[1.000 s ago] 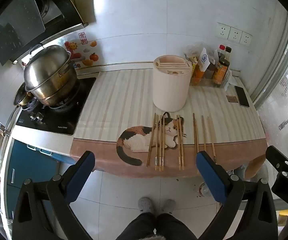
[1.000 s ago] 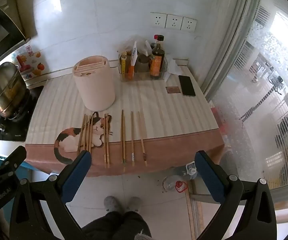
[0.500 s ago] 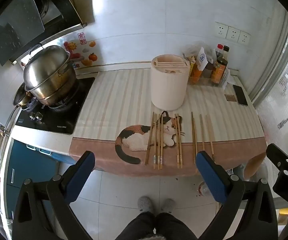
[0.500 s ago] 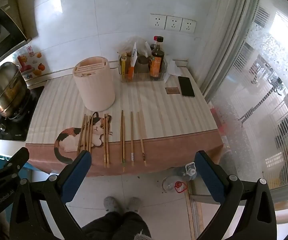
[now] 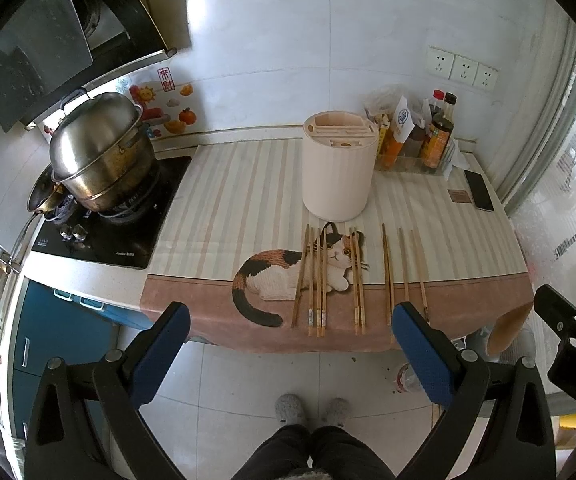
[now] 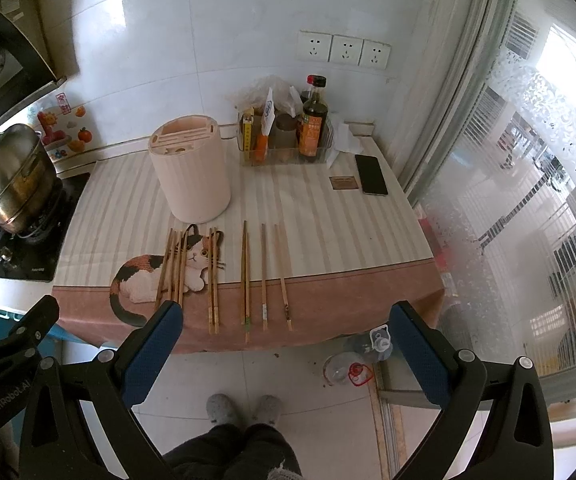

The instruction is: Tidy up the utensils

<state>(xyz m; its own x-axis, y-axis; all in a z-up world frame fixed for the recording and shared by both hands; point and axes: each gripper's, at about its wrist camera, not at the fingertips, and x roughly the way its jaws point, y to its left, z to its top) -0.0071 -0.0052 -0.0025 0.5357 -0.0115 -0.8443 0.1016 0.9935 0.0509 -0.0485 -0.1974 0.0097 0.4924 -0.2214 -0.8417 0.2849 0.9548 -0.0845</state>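
Note:
Several wooden chopsticks lie side by side near the front edge of the counter mat, pointing front to back; they also show in the right wrist view. Behind them stands a cream slotted utensil holder, seen too in the right wrist view. My left gripper is open and empty, held high in front of the counter edge. My right gripper is open and empty, also held high and short of the counter.
A steel pot sits on the black hob at left. A tray of sauce bottles stands at the back right, with a phone beside it. The cat-print mat covers the counter. Bottles lie on the floor.
Both views have shifted only slightly; the counter looks a touch nearer in each. Both grippers stay open and empty, and nothing on the counter has moved.

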